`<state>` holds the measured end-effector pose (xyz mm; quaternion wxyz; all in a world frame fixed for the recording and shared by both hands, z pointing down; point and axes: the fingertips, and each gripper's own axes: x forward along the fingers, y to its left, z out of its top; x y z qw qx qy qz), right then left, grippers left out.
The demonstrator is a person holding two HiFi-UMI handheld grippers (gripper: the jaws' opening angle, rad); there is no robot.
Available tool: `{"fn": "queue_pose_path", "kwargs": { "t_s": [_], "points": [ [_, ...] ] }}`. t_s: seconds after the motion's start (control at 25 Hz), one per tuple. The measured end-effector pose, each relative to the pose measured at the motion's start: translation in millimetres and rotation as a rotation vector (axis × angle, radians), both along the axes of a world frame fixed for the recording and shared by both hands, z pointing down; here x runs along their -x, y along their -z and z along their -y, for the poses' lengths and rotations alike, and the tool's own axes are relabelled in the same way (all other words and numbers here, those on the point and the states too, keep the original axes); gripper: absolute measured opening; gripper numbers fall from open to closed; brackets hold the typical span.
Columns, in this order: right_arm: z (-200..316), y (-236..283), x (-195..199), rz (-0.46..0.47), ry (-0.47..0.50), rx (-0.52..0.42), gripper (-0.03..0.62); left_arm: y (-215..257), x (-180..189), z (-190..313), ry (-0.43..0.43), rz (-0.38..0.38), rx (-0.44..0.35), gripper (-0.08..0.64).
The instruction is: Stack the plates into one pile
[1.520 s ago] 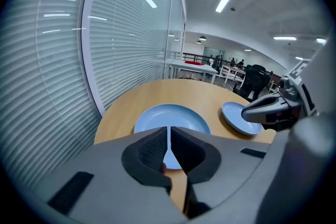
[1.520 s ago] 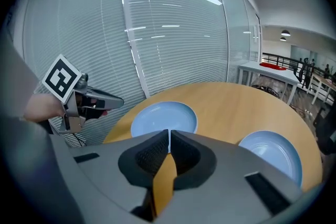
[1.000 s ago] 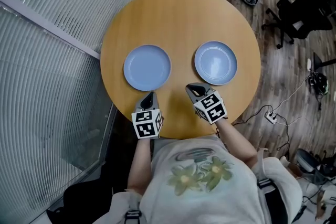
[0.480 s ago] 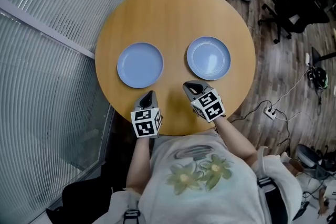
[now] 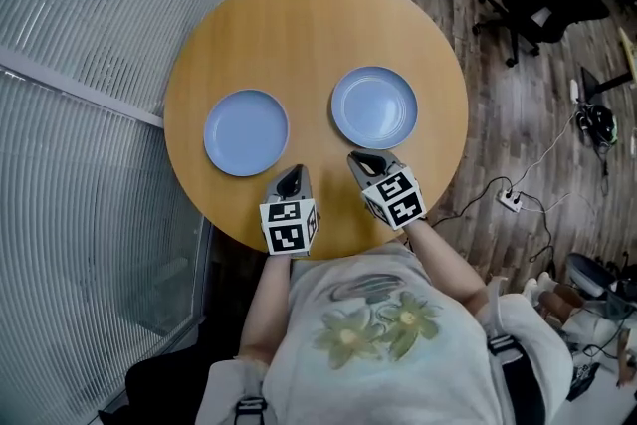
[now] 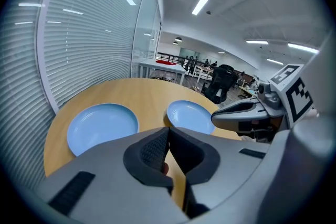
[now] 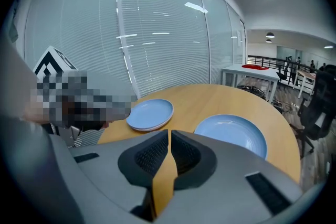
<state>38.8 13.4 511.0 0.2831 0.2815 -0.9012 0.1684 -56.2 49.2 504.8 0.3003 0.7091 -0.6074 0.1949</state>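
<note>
Left pale-blue round plate [image 5: 246, 132], right pale-blue round plate [image 5: 374, 107]: apart on wooden counter [image 5: 299, 25]. Left hand-held gripper [image 5: 292, 177], right hand-held gripper [image 5: 361, 161]: clenched empty, stacking apparently unstarted.

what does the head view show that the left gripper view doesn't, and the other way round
Only the head view: the full round outline of the table from above, the person's shirt, and the wooden floor with a power strip.
Only the left gripper view: the ceiling lights and the left gripper seen close up, its jaws shut with nothing between them.
Both: the left plate and the right plate, blue, lying apart on the table, and the right gripper.
</note>
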Motion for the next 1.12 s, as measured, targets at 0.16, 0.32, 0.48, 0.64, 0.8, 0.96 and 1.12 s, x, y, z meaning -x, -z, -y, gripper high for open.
{"fn": "queue_pose_path", "kwargs": {
  "t_s": [0.16, 0.32, 0.48, 0.64, 0.8, 0.96, 1.12],
  "points": [
    [11.0, -2.1, -27.3, -0.01, -0.049, -0.003, 0.048, 0.0, -23.5, 15.3, -0.045, -0.002, -0.002, 0.018],
    [25.7, -3.9, -58.4, -0.012, -0.102, 0.005, 0.048, -1.3, -46.2, 31.6, -0.078, 0.002, 0.005, 0.018],
    [35.1, -11.1, -90.0, -0.016, -0.141, 0.015, 0.048, -7.9, -72.4, 43.2, -0.103, 0.003, 0.017, 0.018],
    [46.9, -22.0, -115.4, -0.026, -0.178, 0.017, 0.048, -21.7, -92.4, 55.3, -0.121, 0.017, 0.034, 0.02],
    [67.1, -28.9, -139.1, -0.043, -0.221, 0.017, 0.048, -30.4, -105.9, 71.9, -0.113, 0.026, 0.052, 0.02],
    [84.0, -35.6, -153.2, -0.051, -0.239, 0.026, 0.048, -35.2, -113.4, 86.0, -0.099, 0.025, 0.06, 0.02],
    [102.8, -37.5, -162.0, -0.042, -0.253, 0.033, 0.048, -37.0, -116.1, 102.4, -0.079, 0.044, 0.06, 0.022]
  ]
}}
